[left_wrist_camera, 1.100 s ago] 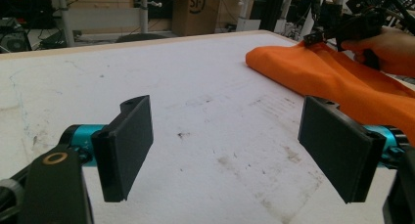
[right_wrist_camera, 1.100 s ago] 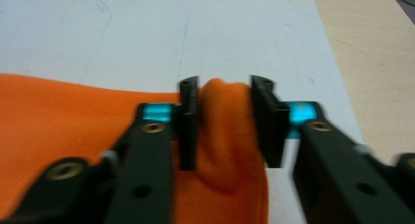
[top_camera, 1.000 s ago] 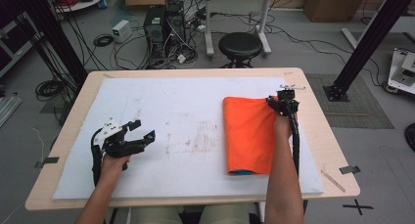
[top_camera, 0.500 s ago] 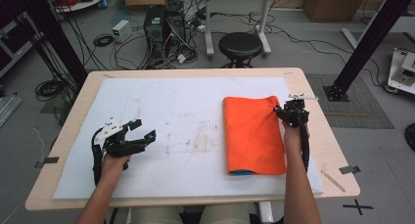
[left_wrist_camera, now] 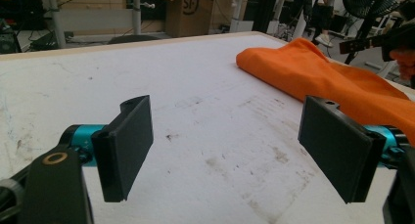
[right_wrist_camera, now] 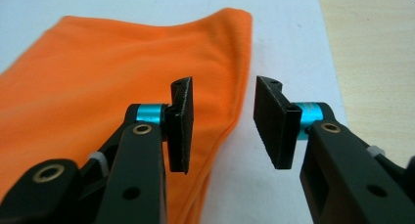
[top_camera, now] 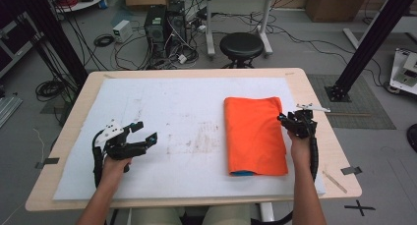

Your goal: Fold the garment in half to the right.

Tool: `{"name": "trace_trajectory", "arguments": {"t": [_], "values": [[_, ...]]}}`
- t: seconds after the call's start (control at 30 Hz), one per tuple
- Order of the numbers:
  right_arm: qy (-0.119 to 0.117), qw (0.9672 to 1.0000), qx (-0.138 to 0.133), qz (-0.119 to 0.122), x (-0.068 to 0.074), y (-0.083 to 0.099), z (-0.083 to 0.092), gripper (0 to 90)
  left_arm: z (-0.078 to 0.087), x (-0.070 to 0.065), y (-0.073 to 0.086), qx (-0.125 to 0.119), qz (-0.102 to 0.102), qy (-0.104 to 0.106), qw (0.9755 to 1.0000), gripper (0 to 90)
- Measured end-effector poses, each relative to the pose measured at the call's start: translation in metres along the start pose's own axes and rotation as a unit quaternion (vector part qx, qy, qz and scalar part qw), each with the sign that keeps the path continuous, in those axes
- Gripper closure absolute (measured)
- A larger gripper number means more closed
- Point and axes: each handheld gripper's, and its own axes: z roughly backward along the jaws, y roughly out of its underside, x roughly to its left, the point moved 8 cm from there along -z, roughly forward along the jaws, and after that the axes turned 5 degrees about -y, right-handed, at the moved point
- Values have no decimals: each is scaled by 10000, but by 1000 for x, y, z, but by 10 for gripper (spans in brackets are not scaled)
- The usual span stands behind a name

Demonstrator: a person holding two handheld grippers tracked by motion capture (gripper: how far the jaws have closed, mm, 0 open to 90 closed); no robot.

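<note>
Just beside the right tool [top_camera: 293,122], on its inner side, the folded orange cloth [top_camera: 254,135] is lying flat on the white sheet [top_camera: 172,122] that is covering the surface [top_camera: 314,95]. In the right gripper view this tool [right_wrist_camera: 222,123] is standing over the cloth's long edge [right_wrist_camera: 230,101]; its jaws are partly apart, they have just been opening a little, and nothing is being pressed between them. The left tool [top_camera: 140,139] is resting well apart from the cloth, with its jaws wide and empty, as the left gripper view [left_wrist_camera: 225,150] is showing.

The cloth [left_wrist_camera: 323,77] is looking light, soft and limp, so it will probably be sagging and unfolding when lifted by one point. The knit seems not slippery for the pads. A good place to take hold is judged to be the thick folded edge nearest the right tool, pinching all layers together; the far corner on the same side is another option.

A thin blue strip [top_camera: 241,173] is peeking from under the near end of the cloth; whether it is a lining or another item is not possible to tell. How many layers are folded is hidden too. The right hand [top_camera: 299,149] is covering part of its tool in the high view.
</note>
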Motion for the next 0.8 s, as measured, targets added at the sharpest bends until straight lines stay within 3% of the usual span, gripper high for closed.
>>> {"name": "trace_trajectory", "arguments": {"t": [0.27,0.37,0.43,0.47,0.57,0.67,0.73,0.8], "values": [[-109,9989,221,405,23,34,28,611,13,1,2,-50,-220,-147,9996,208],[-182,9984,398,354,28,49,35,701,16,1,4,-43,-172,-138,9997,207],[-236,9963,746,354,32,58,34,735,16,-1,4,-38,-167,-112,9998,207],[-181,9954,844,415,32,62,33,810,17,-2,5,-25,-181,-95,9998,208],[-79,9963,712,479,30,61,37,881,16,-5,5,-20,-201,-51,9998,208],[207,9969,545,522,24,56,46,882,16,-6,5,-15,-219,-27,9998,208],[193,9965,671,451,19,60,45,856,16,-7,5,-9,-208,-27,9998,207],[207,9966,696,391,17,65,42,705,16,-7,6,-1,-197,-31,9998,208]]}}
